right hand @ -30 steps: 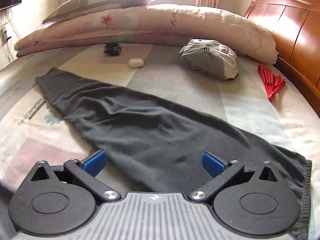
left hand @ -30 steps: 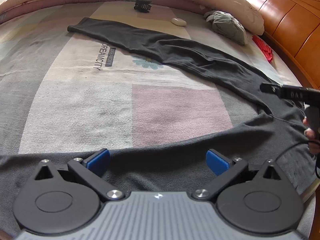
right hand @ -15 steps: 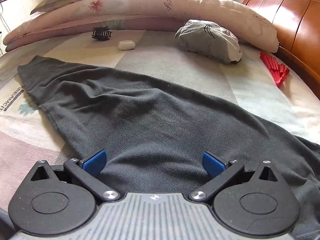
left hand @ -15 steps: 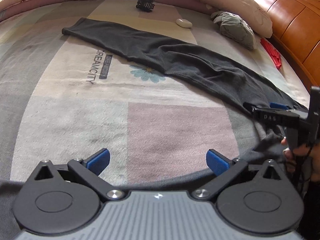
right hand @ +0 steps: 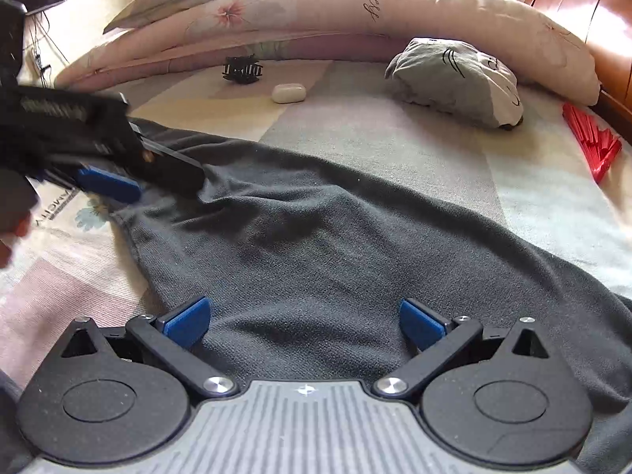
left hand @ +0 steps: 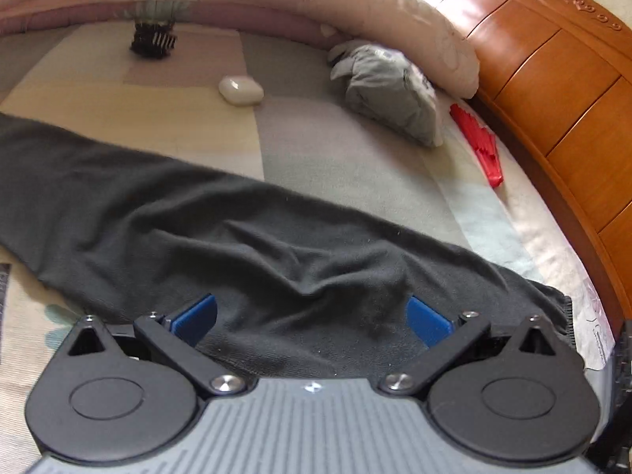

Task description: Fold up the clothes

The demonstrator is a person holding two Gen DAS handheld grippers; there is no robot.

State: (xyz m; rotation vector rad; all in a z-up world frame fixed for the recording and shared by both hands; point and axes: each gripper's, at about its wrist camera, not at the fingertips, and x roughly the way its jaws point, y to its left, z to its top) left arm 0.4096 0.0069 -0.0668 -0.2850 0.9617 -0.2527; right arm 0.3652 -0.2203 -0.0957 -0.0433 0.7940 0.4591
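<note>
dark trousers [left hand: 276, 245] spread across bed [left hand: 347, 146]. both grippers [left hand: 312, 318] [right hand: 304, 322] wide open over the cloth. beyond: white case [left hand: 241, 89], hair claw [left hand: 153, 39], grey bundle [left hand: 391, 87], red fan [left hand: 480, 146].

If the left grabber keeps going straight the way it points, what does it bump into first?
Most likely the dark grey cloth garment spread on the bed: the open left gripper hangs low over it. Beyond lies bare patchwork bedcover, though depth is hard to judge.
</note>
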